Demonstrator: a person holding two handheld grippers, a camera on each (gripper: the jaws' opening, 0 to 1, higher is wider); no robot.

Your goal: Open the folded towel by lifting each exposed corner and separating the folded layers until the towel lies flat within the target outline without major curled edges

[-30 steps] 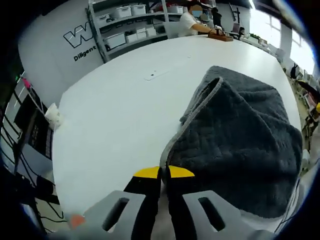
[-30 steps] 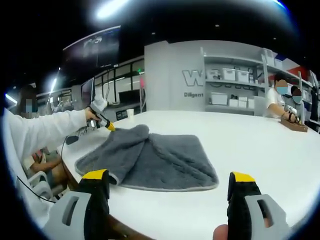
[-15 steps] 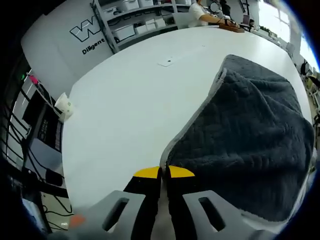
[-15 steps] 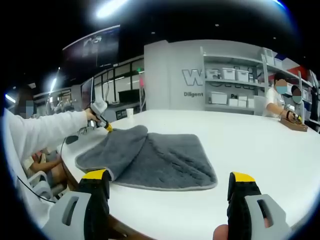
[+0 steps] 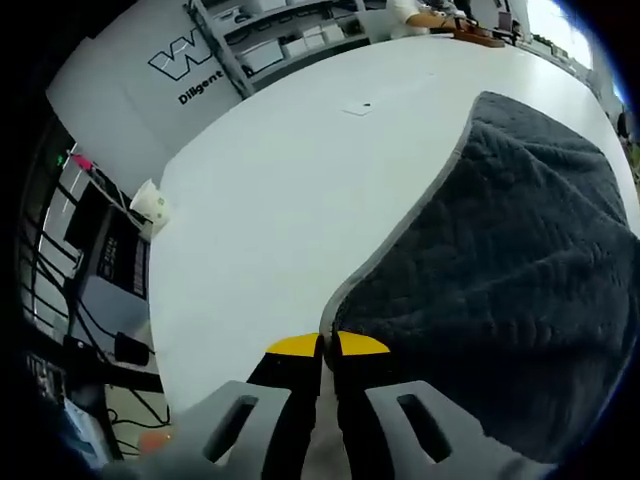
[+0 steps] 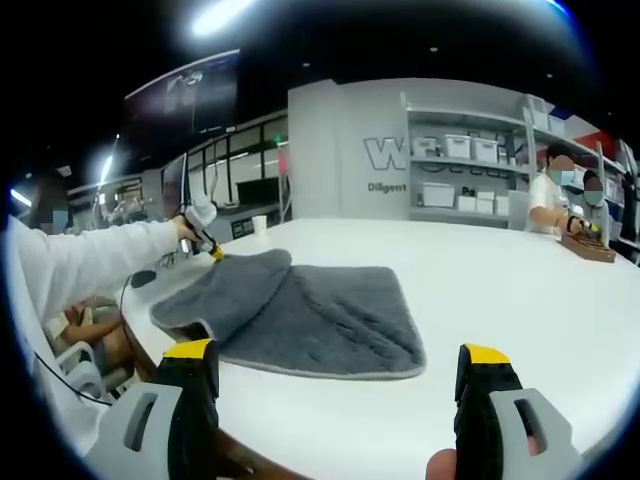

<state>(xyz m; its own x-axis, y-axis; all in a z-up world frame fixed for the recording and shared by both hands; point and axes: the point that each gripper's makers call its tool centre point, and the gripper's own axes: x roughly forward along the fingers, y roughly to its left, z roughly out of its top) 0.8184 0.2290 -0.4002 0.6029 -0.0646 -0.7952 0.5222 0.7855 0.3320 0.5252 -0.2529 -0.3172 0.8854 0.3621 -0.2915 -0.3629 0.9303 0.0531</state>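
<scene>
Towel [image 5: 510,290] corner clamped in the left hand-held gripper [image 5: 327,345], its pale hem rising off the white table [image 5: 290,190]. Right gripper view adds the whole towel [image 6: 300,315] lying partly folded, beyond the right hand-held gripper [image 6: 335,385], whose jaws stand wide apart, empty.

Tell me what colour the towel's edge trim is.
Light grey, on a dark grey quilted towel; it shows best in the left gripper view.

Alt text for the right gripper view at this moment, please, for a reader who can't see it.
A grey towel lies partly folded on a white table, while the left gripper, held by a person's white-sleeved arm, grips its far corner. The right gripper stands open in the foreground, short of the towel. Shelves of bins line the back wall.
</scene>
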